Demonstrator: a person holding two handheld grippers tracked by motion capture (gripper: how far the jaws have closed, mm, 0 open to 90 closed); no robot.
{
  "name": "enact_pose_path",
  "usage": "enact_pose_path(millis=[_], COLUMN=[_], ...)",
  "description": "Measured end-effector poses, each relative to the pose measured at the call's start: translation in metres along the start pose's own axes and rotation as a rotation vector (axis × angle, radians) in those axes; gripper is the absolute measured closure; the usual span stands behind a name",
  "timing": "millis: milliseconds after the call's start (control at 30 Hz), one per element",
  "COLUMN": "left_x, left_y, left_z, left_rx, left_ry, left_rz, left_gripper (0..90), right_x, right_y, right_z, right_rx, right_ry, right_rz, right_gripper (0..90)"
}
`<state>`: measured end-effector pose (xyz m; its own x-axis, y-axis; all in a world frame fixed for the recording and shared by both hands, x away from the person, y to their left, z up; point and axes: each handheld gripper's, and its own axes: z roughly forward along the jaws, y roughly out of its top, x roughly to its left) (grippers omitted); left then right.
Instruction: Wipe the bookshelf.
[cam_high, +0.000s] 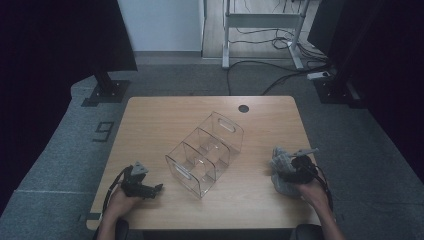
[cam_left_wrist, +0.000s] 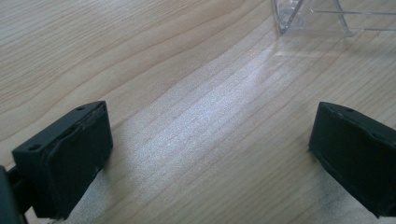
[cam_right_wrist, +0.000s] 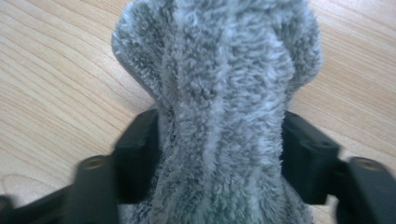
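Note:
A grey fluffy cloth (cam_high: 278, 161) lies bunched near the table's right edge. My right gripper (cam_high: 287, 173) comes at it from the right. In the right gripper view the cloth (cam_right_wrist: 219, 70) fills the gap of that gripper (cam_right_wrist: 222, 154), and both black pads touch its sides where it narrows. My left gripper (cam_high: 156, 190) rests low over the front left of the table, jaws wide open. Bare wood lies between the jaws of the left gripper (cam_left_wrist: 210, 154). A clear plastic organiser (cam_high: 205, 152) with several compartments stands at the table's middle, and its corner (cam_left_wrist: 327, 18) appears at the upper right.
The wooden table (cam_high: 150, 125) has a round black cable hole (cam_high: 243, 108) at its back edge. Black stands and cables are on the grey floor behind it. Bare wood surrounds the organiser on all sides.

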<state>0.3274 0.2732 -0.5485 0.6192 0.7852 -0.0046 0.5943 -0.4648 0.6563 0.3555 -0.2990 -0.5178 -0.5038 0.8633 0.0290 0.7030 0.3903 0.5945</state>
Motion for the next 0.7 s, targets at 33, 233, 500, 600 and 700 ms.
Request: enact_pose_path(millis=[33, 233, 500, 600, 700], left_x=[0.000, 0.000, 0.000, 0.001, -0.001], left_y=[0.000, 0.000, 0.003, 0.004, 0.007], left_z=[0.000, 0.001, 0.001, -0.001, -0.003], left_rx=[-0.001, -0.004, 0.011, 0.012, 0.010], left_ry=[0.000, 0.000, 0.000, -0.016, -0.010], left_rz=[-0.001, -0.001, -0.018, -0.048, -0.048], left_gripper=[0.0, 0.0, 0.0, 0.0, 0.0], right_x=[0.000, 0.002, 0.012, 0.017, 0.022], right_y=[0.001, 0.014, 0.038, 0.046, 0.054], right_z=[-0.002, -0.022, -0.035, -0.034, -0.032], right_rx=[-0.003, -0.080, -0.140, -0.144, -0.153], right_ry=[0.001, 0.015, 0.059, 0.087, 0.107], right_rz=[-0.004, -0.011, -0.045, -0.067, -0.086], right_gripper=[24.1, 17.0, 15.8, 15.6, 15.4])
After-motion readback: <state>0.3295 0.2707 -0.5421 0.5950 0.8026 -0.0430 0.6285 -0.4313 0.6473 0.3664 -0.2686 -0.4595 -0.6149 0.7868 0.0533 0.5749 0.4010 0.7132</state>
